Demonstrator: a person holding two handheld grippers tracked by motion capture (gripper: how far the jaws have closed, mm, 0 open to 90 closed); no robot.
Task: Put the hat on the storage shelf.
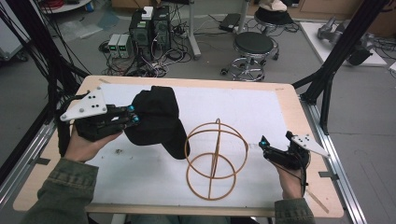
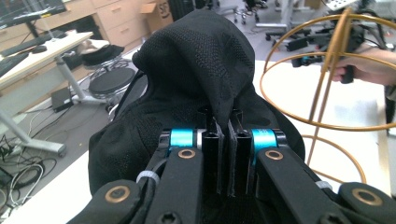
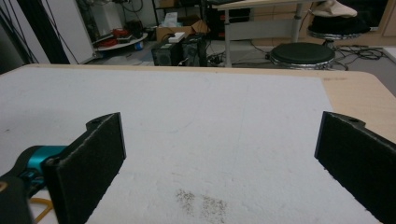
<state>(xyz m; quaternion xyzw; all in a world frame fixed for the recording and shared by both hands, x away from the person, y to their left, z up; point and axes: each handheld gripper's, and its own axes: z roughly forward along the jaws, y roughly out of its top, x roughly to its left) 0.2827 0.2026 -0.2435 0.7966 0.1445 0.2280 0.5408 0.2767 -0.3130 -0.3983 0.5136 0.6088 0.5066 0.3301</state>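
A black mesh cap (image 1: 159, 122) hangs a little above the white mat, left of centre. My left gripper (image 1: 134, 115) is shut on a fold of its fabric; in the left gripper view the cap (image 2: 196, 70) bulges up past the pinched jaws of my left gripper (image 2: 223, 122). A gold wire stand (image 1: 215, 158) made of rings and an upright rod stands at mid-table, right of the cap, and the wire stand (image 2: 327, 74) rises beyond the cap. My right gripper (image 1: 265, 144) sits low at the stand's right side. Its pads (image 3: 88, 161) stand wide apart, with nothing between them.
A white mat (image 1: 252, 109) covers the wooden table (image 1: 299, 121). Beyond the far edge are a round stool (image 1: 253, 46), computer towers (image 1: 150, 28) and cables on the floor. Black frame posts (image 1: 334, 65) stand at both sides. Dark specks (image 3: 201, 203) lie on the mat.
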